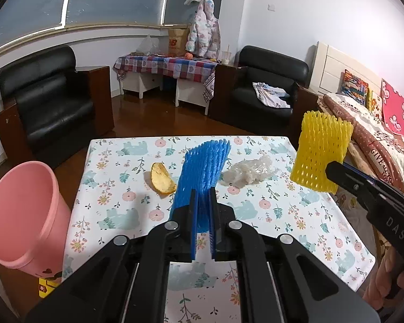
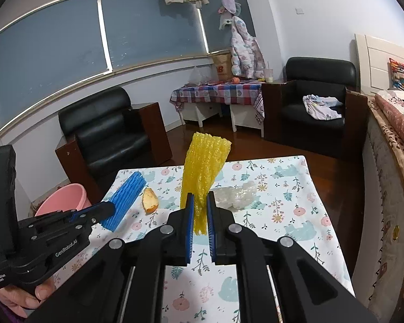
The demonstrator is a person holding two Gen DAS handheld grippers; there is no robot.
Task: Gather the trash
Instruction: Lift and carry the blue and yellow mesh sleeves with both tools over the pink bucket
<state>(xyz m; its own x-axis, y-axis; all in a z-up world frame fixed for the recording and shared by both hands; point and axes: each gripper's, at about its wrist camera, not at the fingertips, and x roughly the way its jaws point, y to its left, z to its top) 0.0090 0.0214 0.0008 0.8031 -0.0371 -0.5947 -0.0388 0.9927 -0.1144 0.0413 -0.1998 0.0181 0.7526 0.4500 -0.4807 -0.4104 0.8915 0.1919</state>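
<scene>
My left gripper (image 1: pixel 204 196) is shut on a blue foam fruit net (image 1: pixel 202 172) and holds it above the table; it also shows in the right wrist view (image 2: pixel 126 199). My right gripper (image 2: pixel 200 202) is shut on a yellow foam fruit net (image 2: pixel 202 169), held above the table's right side; the net also shows in the left wrist view (image 1: pixel 320 152). An orange peel (image 1: pixel 161 179) and a crumpled clear plastic wrap (image 1: pixel 249 172) lie on the floral tablecloth (image 1: pixel 282 215). A pink bin (image 1: pixel 24 215) stands off the table's left edge.
Two black armchairs (image 1: pixel 48 102) (image 1: pixel 266 91) stand beyond the table. A checkered side table (image 1: pixel 169 64) is at the back wall. A bed (image 1: pixel 377 140) runs along the right. The floor is dark wood.
</scene>
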